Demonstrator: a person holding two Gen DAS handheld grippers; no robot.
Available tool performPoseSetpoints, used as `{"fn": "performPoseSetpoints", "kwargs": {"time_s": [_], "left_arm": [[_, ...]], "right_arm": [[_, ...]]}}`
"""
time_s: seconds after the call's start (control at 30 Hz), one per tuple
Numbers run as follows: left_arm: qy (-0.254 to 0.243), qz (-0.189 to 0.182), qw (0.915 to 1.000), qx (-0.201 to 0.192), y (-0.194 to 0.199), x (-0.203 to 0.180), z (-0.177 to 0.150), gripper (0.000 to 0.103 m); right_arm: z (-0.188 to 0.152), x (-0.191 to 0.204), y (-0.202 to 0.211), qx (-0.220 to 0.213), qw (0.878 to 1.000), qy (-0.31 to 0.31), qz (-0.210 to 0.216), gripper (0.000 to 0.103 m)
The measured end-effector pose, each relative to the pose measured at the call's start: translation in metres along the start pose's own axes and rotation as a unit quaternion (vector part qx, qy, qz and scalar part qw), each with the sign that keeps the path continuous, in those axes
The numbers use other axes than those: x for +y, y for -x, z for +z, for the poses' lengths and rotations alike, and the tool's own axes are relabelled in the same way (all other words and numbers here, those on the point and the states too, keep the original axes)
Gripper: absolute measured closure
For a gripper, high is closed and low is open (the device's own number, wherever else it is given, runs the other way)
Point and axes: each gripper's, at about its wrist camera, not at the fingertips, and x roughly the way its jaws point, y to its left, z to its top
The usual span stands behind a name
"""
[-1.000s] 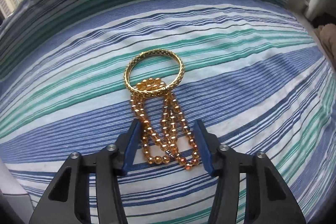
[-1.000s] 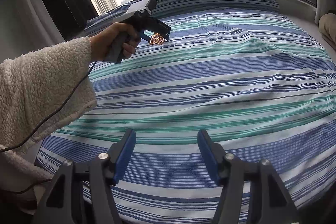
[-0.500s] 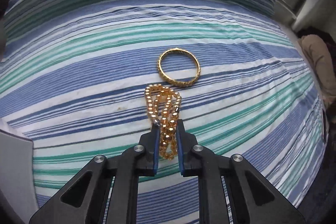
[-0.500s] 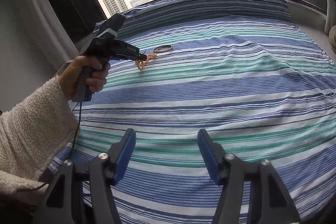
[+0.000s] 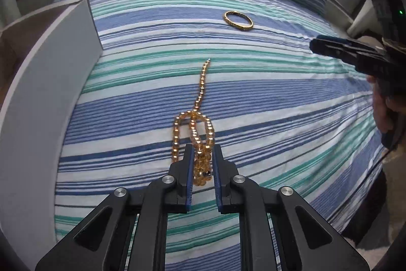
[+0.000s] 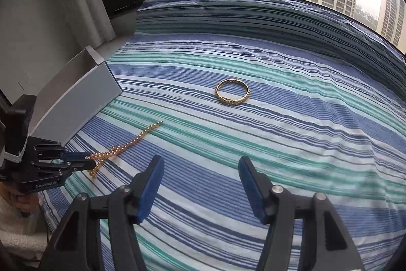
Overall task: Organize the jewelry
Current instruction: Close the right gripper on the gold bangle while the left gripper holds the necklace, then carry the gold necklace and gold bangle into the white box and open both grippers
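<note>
An amber bead necklace (image 5: pixel 200 126) is pinched between the blue pads of my left gripper (image 5: pixel 201 156), its free end trailing out over the striped bedspread. From the right wrist view the same necklace (image 6: pixel 127 146) stretches from the left gripper (image 6: pixel 90 160) at the lower left. A gold bangle (image 5: pixel 238 20) lies flat on the bed farther off, alone (image 6: pixel 232 92). My right gripper (image 6: pixel 200 169) hovers open over the bed, short of the bangle, with nothing between its fingers. It shows at the right edge of the left wrist view (image 5: pixel 330 47).
A grey open box (image 5: pixel 50 62) stands at the bed's left edge, close to the necklace (image 6: pixel 76 103). The striped bedspread (image 6: pixel 279 144) spreads wide around the bangle. A window with tower blocks runs behind the bed. A hand (image 5: pixel 383 108) holds the right gripper.
My left gripper shut on the necklace and dragged it away from the bangle toward the grey box. The right gripper swung in over the bed toward the bangle.
</note>
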Motion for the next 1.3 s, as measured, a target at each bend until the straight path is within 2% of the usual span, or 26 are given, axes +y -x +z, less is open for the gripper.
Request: {"fn": "performPoseSetpoints", "kwargs": {"time_s": [0.03,0.07,0.17,0.23,0.27,0.43,0.5,0.53,0.57,0.63,0.67,0.7,0.77,0.87,1.0,1.07,1.17,1.2,1.27,1.3], "left_arm": [[0.007,-0.003,1.0000,0.000,0.001,0.002,-0.004,0.091],[0.013,-0.005,0.9999,-0.001,0.003,0.006,-0.008,0.097],[0.038,-0.017,0.9991,-0.002,0.007,0.014,-0.015,0.097],[0.045,-0.023,0.9987,-0.003,0.008,0.018,-0.017,0.097],[0.045,-0.022,0.9988,-0.003,0.007,0.017,-0.014,0.097],[0.029,-0.038,0.9988,-0.010,0.012,0.020,-0.015,0.096],[0.012,-0.040,0.9991,-0.008,0.014,0.018,-0.017,0.096],[0.004,-0.038,0.9993,-0.008,0.013,0.017,-0.018,0.096],[-0.002,-0.036,0.9993,-0.006,0.012,0.016,-0.020,0.095],[-0.011,-0.031,0.9995,-0.001,0.009,0.016,-0.024,0.088],[-0.013,-0.029,0.9995,0.000,0.009,0.018,-0.027,0.078],[-0.013,-0.024,0.9996,0.002,0.008,0.020,-0.029,0.062],[-0.009,-0.012,0.9999,0.001,0.006,0.022,-0.030,0.042],[-0.018,0.009,0.9998,-0.001,0.001,0.020,-0.028,0.041],[-0.018,0.020,0.9996,0.003,-0.011,0.020,-0.018,0.047],[-0.016,0.017,0.9996,0.018,-0.022,0.020,-0.014,0.073],[-0.042,0.028,0.9987,0.012,-0.027,0.011,-0.011,0.075],[-0.047,0.030,0.9983,0.014,-0.029,0.009,-0.009,0.091],[-0.037,0.009,0.9991,0.019,-0.029,0.010,-0.006,0.098],[-0.025,-0.001,0.9995,0.021,-0.027,0.012,-0.004,0.098]], "right_arm": [[0.016,-0.003,-0.019,0.010,1.000,0.011,-0.001,0.041],[0.032,-0.008,-0.038,0.025,1.000,0.017,0.001,0.041],[0.072,-0.020,-0.090,0.056,0.998,0.028,-0.014,0.042],[0.090,-0.024,-0.115,0.069,0.997,0.024,-0.024,0.051],[0.096,-0.025,-0.125,0.074,0.997,0.019,-0.026,0.055],[0.099,-0.022,-0.160,0.108,0.994,0.012,-0.026,0.055],[0.091,-0.012,-0.165,0.118,0.992,0.027,-0.030,0.074],[0.088,-0.008,-0.167,0.123,0.991,0.035,-0.043,0.095],[0.085,-0.006,-0.165,0.120,0.991,0.038,-0.051,0.097],[0.080,-0.004,-0.160,0.120,0.991,0.027,-0.044,0.098],[0.077,-0.002,-0.155,0.114,0.993,0.020,-0.039,0.098],[0.073,-0.001,-0.148,0.107,0.994,0.015,-0.033,0.098],[0.065,-0.001,-0.135,0.095,0.995,0.006,-0.018,0.098],[0.056,0.001,-0.120,0.091,0.996,-0.004,0.002,0.098],[0.043,-0.001,-0.097,0.079,0.997,-0.013,0.025,0.098],[0.037,-0.004,-0.086,0.069,0.997,-0.022,0.036,0.098],[0.033,-0.011,-0.069,0.053,0.995,-0.055,0.060,0.098],[0.034,-0.014,-0.065,0.048,0.994,-0.067,0.069,0.098],[0.033,-0.020,-0.054,0.039,0.992,-0.089,0.084,0.098],[0.031,-0.024,-0.048,0.036,0.990,-0.098,0.092,0.098]]}}
